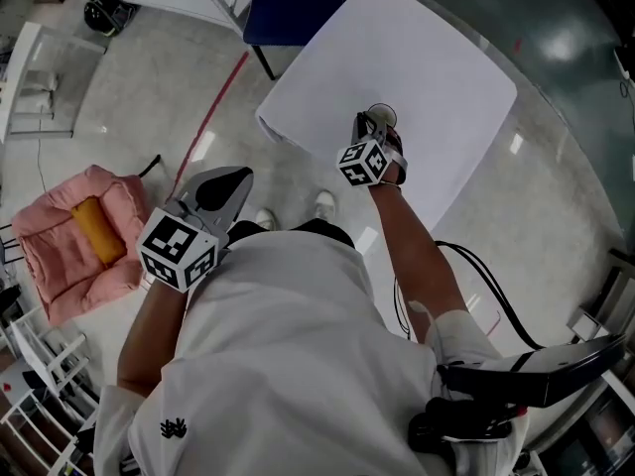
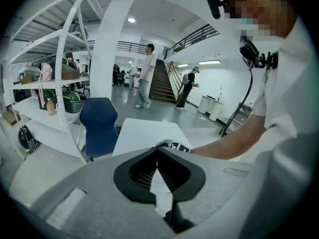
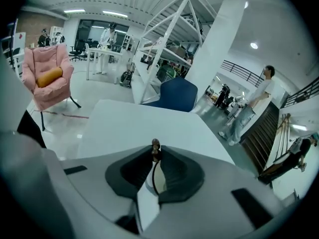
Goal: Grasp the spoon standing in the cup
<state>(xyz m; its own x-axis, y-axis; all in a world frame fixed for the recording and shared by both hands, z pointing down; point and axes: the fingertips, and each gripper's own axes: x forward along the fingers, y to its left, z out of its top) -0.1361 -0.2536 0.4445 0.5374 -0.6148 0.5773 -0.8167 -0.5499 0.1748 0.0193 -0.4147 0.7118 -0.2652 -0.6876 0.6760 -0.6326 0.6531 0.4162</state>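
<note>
Closest to me, the dark pads [image 3: 175, 172] of my right gripper [image 3: 155, 152] are pinched on the spoon [image 3: 155, 144]. Its brown knobbed end pokes up just past my fingertips, and its thin handle runs down between them toward the cup [image 1: 383, 117]. The cup stands on the white table [image 3: 129, 126], right under that gripper. My left gripper [image 2: 158, 153] hangs beside my body, off the table, with its tips together and nothing between them. The tabletop is a plain, matt white square with rounded corners. A blue chair [image 3: 177, 94] stands at its far edge. Around it spreads a pale, glossy floor [image 1: 129, 97] crossed by a red line [image 1: 224, 97]. A pink armchair [image 3: 47, 78] with an orange cushion [image 3: 50, 76] sits well apart from the table. White shelving racks [image 3: 167, 44] rise behind the chair. Farther off a staircase [image 2: 162, 86] climbs to a railed gallery, with people standing near its foot under bright ceiling lights.
</note>
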